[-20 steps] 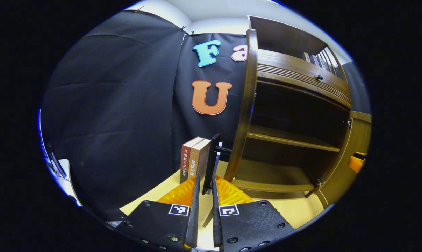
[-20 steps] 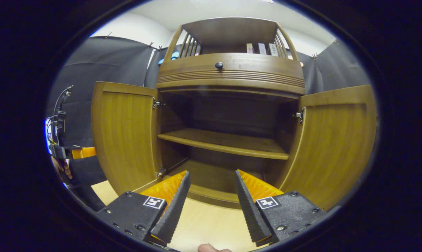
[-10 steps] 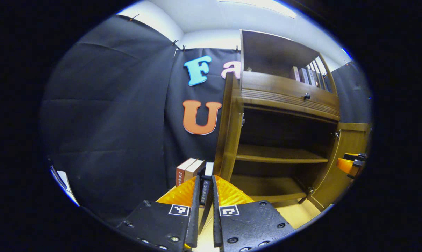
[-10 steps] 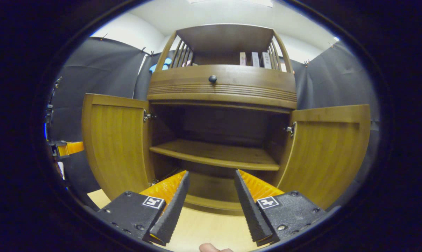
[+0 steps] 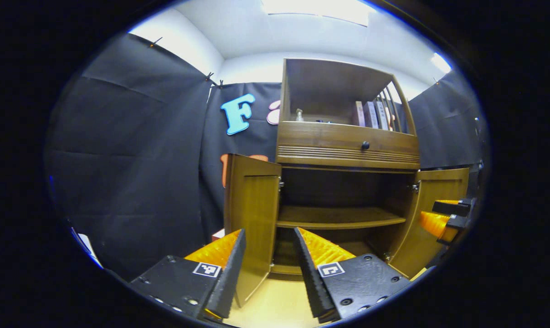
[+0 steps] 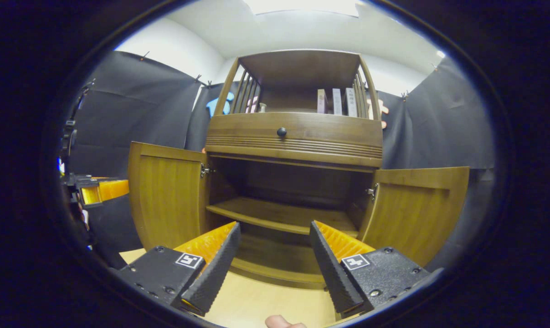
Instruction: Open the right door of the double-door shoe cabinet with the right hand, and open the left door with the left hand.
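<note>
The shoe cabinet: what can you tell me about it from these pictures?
The shoe cabinet looks like brown wood and stands against the black cloth wall. Its left door and right door both hang wide open on metal hinges, showing one bare shelf. Above sits a ribbed drawer with a dark knob, then an open top shelf holding books. Nothing touches it.

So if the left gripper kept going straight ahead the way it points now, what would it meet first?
Probably the open left door: the left gripper points at that door's hinge edge, fingers spread. Depth is unclear.
</note>
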Tool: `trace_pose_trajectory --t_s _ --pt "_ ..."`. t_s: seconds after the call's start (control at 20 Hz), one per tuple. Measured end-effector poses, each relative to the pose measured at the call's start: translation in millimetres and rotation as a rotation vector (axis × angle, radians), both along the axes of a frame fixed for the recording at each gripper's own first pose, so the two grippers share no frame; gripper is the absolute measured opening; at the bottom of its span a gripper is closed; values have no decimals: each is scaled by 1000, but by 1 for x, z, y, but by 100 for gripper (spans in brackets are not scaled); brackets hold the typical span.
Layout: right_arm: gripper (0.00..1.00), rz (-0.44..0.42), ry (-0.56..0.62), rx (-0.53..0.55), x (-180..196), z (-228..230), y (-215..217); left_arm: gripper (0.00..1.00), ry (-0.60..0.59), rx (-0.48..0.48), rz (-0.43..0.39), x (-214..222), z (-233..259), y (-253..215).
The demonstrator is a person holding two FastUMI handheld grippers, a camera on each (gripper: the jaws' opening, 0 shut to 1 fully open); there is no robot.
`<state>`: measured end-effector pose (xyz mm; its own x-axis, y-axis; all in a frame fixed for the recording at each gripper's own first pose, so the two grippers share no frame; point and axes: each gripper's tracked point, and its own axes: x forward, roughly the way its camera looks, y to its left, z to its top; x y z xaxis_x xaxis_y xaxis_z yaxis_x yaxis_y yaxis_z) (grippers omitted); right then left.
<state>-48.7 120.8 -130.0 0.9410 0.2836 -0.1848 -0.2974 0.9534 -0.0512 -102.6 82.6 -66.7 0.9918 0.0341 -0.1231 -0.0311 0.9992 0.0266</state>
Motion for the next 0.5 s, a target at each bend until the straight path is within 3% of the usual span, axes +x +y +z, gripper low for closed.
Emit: trace_pose_trajectory --t_s 0.15,0.2,0.4,0.45,0.5 --pt "96 -4 -18 11 -14 14 -16 69 -28 25 -30 -11 13 -29" --pt "96 -3 -25 21 -18 20 -21 97 -38 34 -42 -15 17 -36" --pt "96 -8 -59 41 -34 44 -41 100 -88 62 -86 -33 39 -72" --pt "96 -6 -65 46 -37 48 -44 94 -97 71 -89 -36 43 -77" --pt "100 -7 -73 53 -40 54 -48 100 -99 78 -92 -39 47 -82"
